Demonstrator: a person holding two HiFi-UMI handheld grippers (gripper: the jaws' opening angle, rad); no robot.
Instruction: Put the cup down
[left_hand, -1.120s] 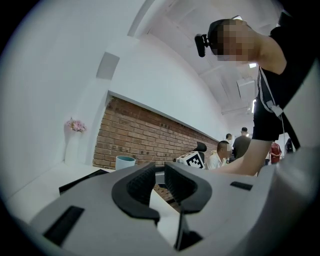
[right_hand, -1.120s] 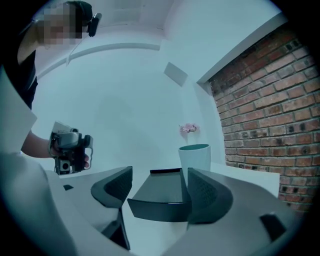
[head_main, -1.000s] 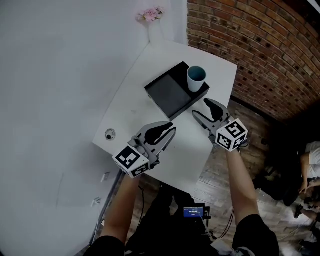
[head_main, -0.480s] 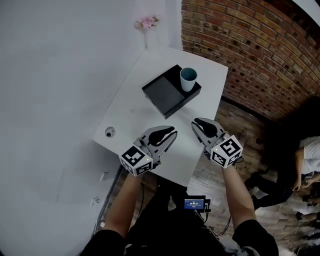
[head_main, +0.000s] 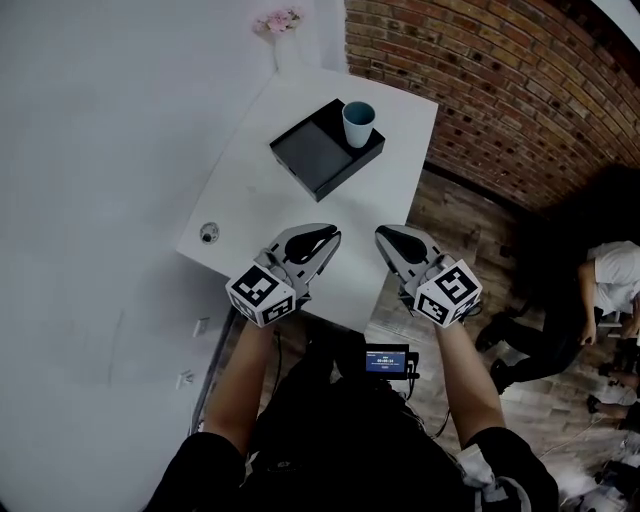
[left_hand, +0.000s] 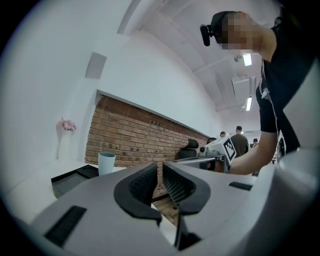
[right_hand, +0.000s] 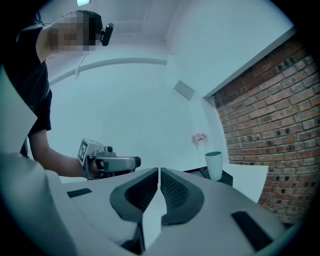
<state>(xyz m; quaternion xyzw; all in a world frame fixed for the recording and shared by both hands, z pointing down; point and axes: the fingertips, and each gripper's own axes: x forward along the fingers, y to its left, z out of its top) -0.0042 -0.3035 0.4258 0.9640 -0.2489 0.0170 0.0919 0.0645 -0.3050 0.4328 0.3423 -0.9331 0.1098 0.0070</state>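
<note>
The light blue cup (head_main: 358, 123) stands upright on the far right corner of a black tray (head_main: 312, 155) on the white table (head_main: 260, 210). It also shows in both gripper views, cup (left_hand: 106, 163) and cup (right_hand: 214, 165), well ahead of the jaws. My left gripper (head_main: 325, 236) hovers over the table's near edge. Its jaws (left_hand: 160, 175) have just been closing, a narrow gap is left and nothing is in it. My right gripper (head_main: 386, 236) hangs by the table's near right corner. Its jaws (right_hand: 159, 172) have just closed, nothing between them.
A white vase of pink flowers (head_main: 278, 22) stands at the table's far end by the brick wall (head_main: 480, 90). A round cable hole (head_main: 208, 233) sits at the table's left edge. Wooden floor and a seated person (head_main: 600, 290) are to the right.
Both grippers have drawn back from the tray toward the table's near edge. The right jaws went from wide open to shut. The cup stays on the tray.
</note>
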